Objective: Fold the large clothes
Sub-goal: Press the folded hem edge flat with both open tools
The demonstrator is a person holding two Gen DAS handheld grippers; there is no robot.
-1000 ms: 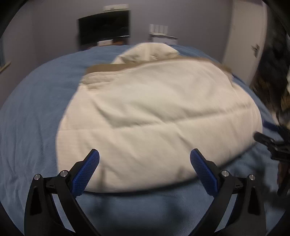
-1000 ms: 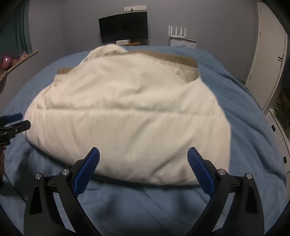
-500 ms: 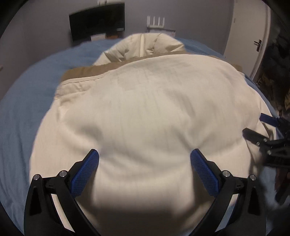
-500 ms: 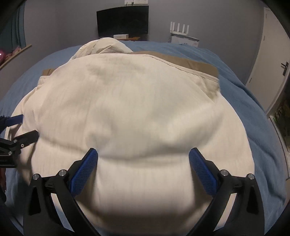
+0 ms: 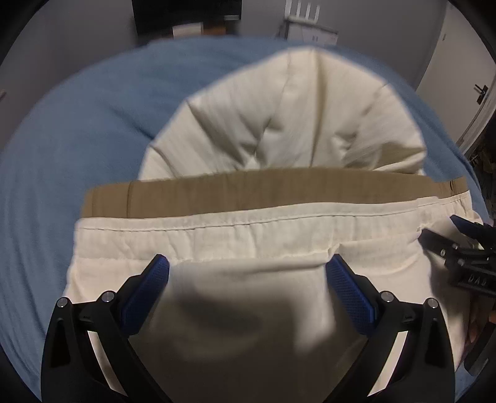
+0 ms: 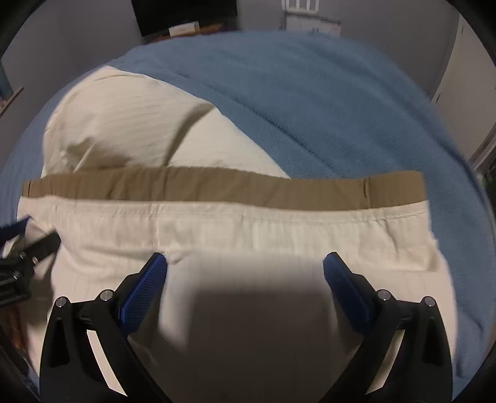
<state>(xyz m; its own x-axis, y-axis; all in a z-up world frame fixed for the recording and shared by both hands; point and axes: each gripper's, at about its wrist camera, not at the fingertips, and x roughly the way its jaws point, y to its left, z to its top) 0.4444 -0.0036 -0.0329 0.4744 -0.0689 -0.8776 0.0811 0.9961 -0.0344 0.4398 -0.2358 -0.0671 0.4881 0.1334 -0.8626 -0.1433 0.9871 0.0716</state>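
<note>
A cream garment (image 5: 248,235) with faint, fine ribbed striping lies on a solid medium-blue bedspread (image 5: 77,130). Across the garment runs a plain tan band (image 5: 248,192), with a cream stitched hem just below it. Nearest the camera, over the garment, the left gripper (image 5: 248,272) has black arms and bright blue, finely cross-hatched pads (image 5: 145,291). The right gripper (image 6: 245,269) has the same black arms and blue textured pads (image 6: 347,291). Beyond the bedspread, the wall (image 5: 77,34) is grey and a screen (image 6: 186,12) is black.
</note>
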